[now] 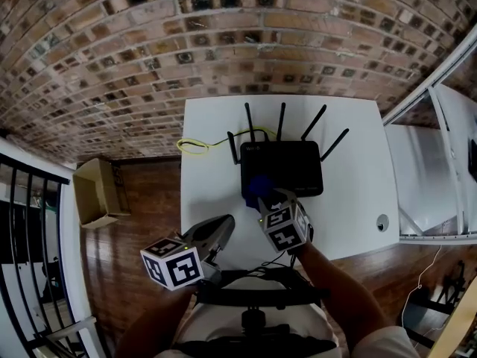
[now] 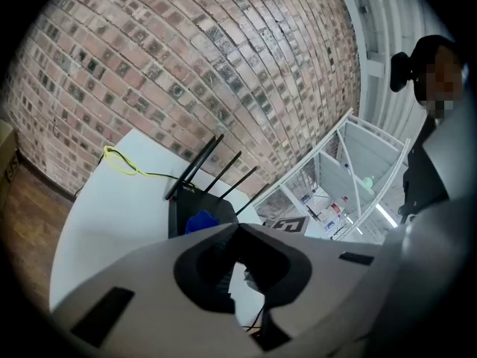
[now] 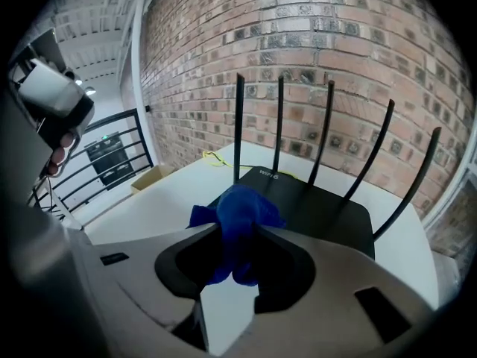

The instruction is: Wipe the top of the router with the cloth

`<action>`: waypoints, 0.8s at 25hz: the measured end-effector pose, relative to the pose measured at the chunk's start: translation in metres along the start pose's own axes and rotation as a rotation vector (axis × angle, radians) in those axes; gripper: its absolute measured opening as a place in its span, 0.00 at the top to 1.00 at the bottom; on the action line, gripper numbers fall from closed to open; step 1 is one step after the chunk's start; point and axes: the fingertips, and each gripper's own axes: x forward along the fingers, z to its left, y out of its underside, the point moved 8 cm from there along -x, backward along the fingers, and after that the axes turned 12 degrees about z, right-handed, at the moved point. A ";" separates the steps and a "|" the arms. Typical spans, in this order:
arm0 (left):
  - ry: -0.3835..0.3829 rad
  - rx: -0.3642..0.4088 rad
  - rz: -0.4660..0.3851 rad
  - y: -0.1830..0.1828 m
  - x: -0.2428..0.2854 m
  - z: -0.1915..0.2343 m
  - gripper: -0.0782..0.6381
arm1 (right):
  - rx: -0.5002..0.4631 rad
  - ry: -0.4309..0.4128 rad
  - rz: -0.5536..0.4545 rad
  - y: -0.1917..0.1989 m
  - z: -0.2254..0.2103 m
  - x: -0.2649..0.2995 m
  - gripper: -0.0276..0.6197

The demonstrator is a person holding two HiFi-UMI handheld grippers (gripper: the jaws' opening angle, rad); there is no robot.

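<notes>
Nearest, at the lower left of the head view, the left gripper (image 1: 220, 228) hangs over the near edge of the white counter (image 1: 350, 215). Its own view shows the left gripper (image 2: 238, 228) with its jaws brought together and nothing between them. It stays apart from the router.

Just right of it in the head view, the right gripper (image 1: 262, 198) reaches a little further in. In its own view the right gripper (image 3: 238, 228) pinches a bunched blue cloth (image 3: 237, 213), which bulges above the jaw tips and hangs below them. In the head view the cloth (image 1: 257, 186) sits at the lower-left corner of the black router (image 1: 287, 166). Whether it presses on the top there I cannot tell.

The router (image 3: 328, 215) lies flat near the middle of the counter, with five thin black antennas (image 3: 280, 125) standing along its far edge.

Beyond it, a yellow cable (image 1: 195, 146) loops on the counter's upper-left corner and runs to the router's back.

At the left of the head view an open cardboard box (image 1: 100, 192) rests on the wooden floor (image 1: 149, 207), with a black railing (image 1: 22, 222) at the frame's edge.

A brick wall (image 1: 223, 36) fills the top.
</notes>
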 end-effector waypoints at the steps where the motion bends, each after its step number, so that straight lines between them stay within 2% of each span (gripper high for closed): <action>1: 0.002 0.003 0.002 0.000 0.003 -0.001 0.85 | 0.006 0.007 0.000 0.004 -0.005 -0.001 0.75; 13: 0.030 0.020 0.047 -0.001 0.051 -0.032 0.85 | 0.061 0.064 -0.023 0.053 -0.068 -0.020 0.75; 20: 0.018 0.023 0.052 0.000 0.072 -0.047 0.85 | 0.100 0.075 -0.033 0.077 -0.106 -0.033 0.75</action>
